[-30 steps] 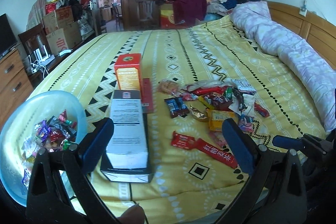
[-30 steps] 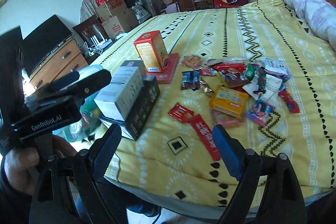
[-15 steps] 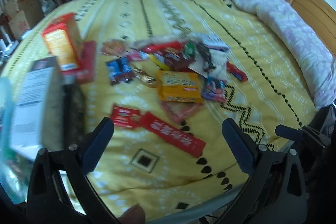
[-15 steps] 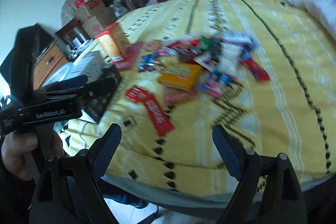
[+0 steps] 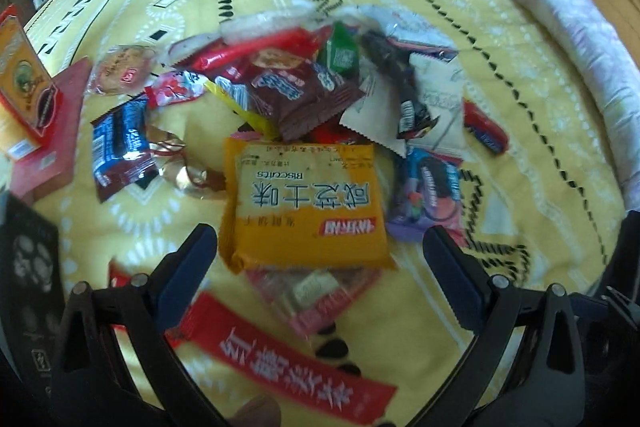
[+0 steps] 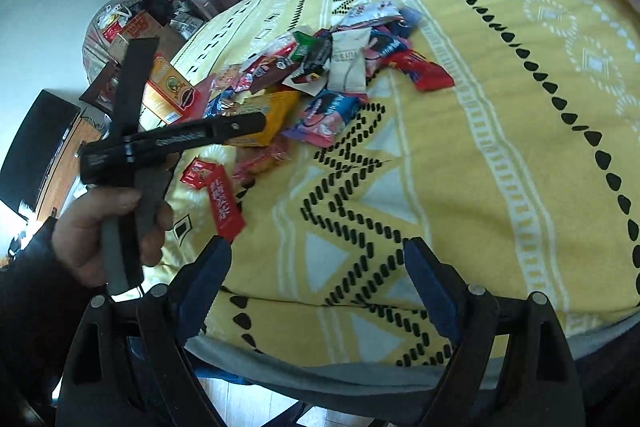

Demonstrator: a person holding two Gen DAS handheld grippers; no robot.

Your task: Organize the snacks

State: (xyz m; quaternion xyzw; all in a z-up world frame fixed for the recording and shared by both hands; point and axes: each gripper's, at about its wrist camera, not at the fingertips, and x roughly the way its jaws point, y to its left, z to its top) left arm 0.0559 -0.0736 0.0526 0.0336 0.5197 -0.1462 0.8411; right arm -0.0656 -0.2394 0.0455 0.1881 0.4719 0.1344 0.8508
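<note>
On the yellow bedspread (image 5: 192, 131), a jumbled heap of bright wrappers, orange biscuit packet (image 5: 306, 205) between the wide-spread left claw (image 5: 320, 255).

The left wrist camera looks steeply down, close over the snack pile (image 5: 320, 99) on the yellow bedspread (image 5: 520, 75). The right wrist camera looks from the bed's edge, farther back. Both see the orange biscuit pack (image 5: 306, 203).

The left gripper (image 5: 320, 255), fingers (image 5: 452, 275) spread wide, hovers over an orange biscuit packet (image 5: 306, 203) among scattered snacks.
</note>
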